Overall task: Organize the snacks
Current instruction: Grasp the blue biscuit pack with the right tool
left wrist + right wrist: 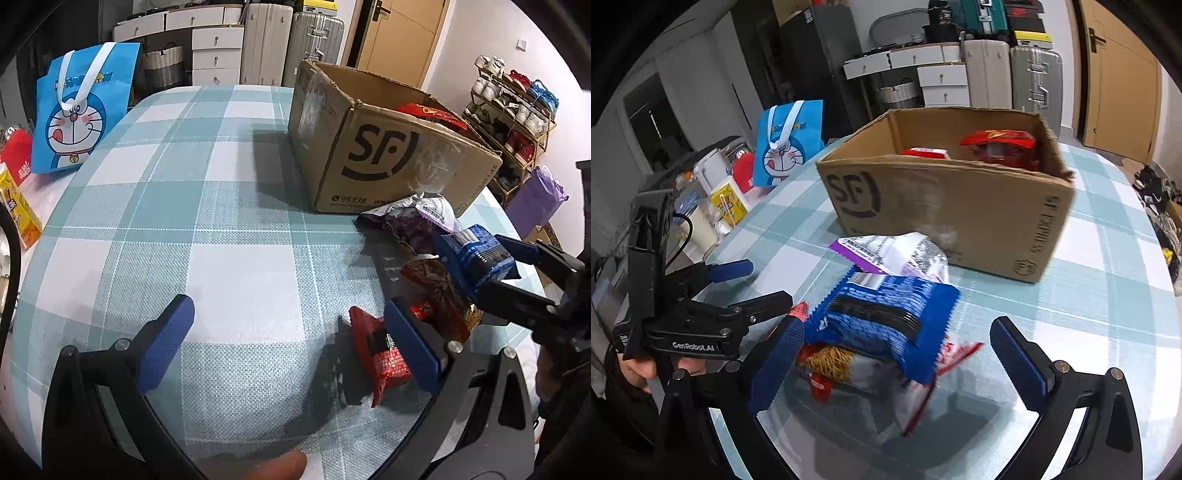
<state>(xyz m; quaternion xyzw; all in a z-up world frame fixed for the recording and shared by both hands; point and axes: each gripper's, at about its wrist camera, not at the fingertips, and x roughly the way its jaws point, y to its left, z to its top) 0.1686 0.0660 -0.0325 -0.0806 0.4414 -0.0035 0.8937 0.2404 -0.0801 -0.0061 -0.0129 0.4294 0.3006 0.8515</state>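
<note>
A brown SF cardboard box (pixel 391 162) (pixel 945 206) stands on the checked tablecloth with red snack packs (pixel 1001 144) inside. In front of it lies a pile: a purple-white bag (pixel 897 251), a blue pack (pixel 882 317) (pixel 476 258) on top, a noodle-print bag (pixel 846 365) beneath. My right gripper (pixel 901 354) is open, its jaws astride the blue pack, left pad touching it. My left gripper (pixel 291 347) is open over bare cloth; a small red pack (pixel 380 354) lies by its right finger (pixel 413 347).
A blue Doraemon bag (pixel 81 110) (pixel 786 147) stands at the table's far left with yellow and red boxes (pixel 729 203) and a white jug (pixel 709 173). Suitcases, drawers and a shoe rack (pixel 513 110) stand beyond the table. A purple bag (pixel 535 199) hangs right.
</note>
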